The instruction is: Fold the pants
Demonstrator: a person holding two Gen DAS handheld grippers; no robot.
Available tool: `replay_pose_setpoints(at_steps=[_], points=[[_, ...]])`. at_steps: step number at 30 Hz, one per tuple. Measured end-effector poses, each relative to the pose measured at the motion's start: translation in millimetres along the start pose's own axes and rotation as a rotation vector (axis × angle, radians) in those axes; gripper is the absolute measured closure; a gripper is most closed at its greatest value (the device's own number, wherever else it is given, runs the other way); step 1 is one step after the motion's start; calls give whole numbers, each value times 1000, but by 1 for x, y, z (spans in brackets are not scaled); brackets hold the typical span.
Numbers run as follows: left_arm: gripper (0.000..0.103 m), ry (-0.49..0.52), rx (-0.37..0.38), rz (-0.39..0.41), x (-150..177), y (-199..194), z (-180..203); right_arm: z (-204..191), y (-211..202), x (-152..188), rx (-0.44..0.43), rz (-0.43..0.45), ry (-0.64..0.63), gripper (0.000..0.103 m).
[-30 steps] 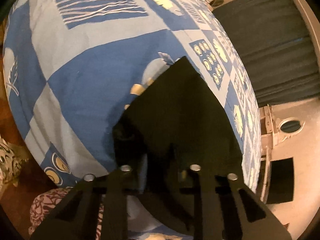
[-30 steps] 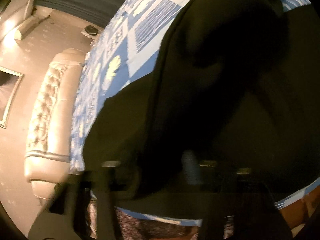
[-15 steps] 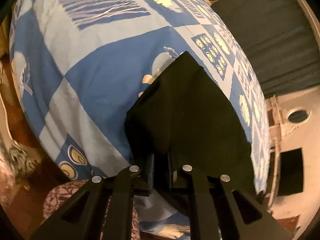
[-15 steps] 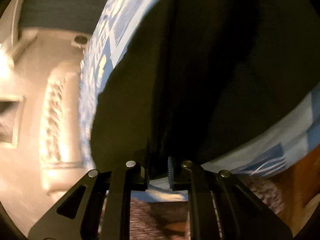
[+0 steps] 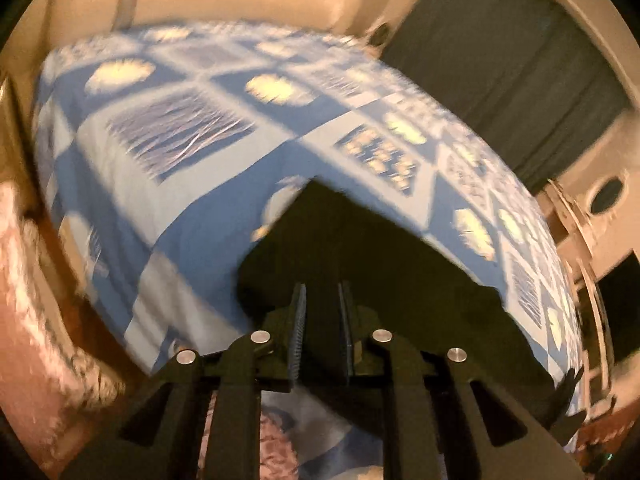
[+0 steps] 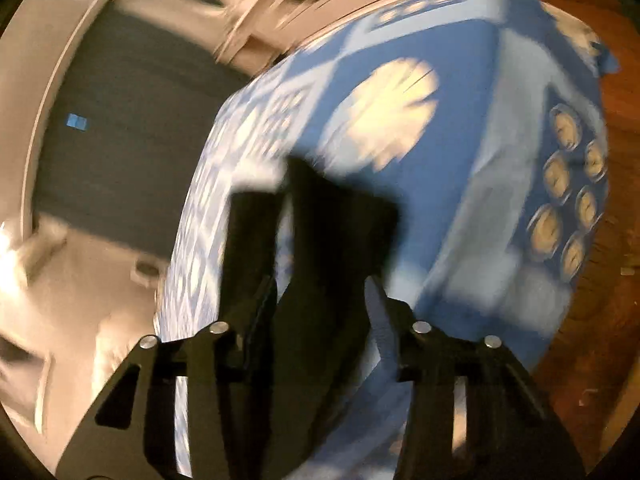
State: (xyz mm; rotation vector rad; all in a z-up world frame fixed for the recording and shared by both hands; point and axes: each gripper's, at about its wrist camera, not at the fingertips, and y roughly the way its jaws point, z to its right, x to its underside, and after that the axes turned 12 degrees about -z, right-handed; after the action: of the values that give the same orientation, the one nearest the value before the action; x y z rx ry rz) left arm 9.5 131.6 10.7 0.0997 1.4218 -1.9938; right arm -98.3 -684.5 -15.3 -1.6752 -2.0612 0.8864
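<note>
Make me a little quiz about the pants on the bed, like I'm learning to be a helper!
1. Pick one: what colour are the pants? A red, B black, C white.
2. True or false: the pants lie on a bare wooden floor.
3. Fill the gap: the bedspread under the pants has squares that are mostly ____.

Key: 1 B. 2 False, they lie on the bedspread. 3 blue.
</note>
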Motion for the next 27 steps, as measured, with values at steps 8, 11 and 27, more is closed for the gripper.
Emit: replay_pose_setpoints(at_steps=[8, 11, 27], points=[[43, 147, 96, 0, 3, 13, 59, 31, 46, -37, -28, -59, 112, 66], [31, 145, 119, -41, 5, 30, 69, 37, 56, -42, -27, -57, 145, 87], [23, 82, 139, -172, 23, 69, 60, 62, 13, -39, -11, 102, 165, 67]])
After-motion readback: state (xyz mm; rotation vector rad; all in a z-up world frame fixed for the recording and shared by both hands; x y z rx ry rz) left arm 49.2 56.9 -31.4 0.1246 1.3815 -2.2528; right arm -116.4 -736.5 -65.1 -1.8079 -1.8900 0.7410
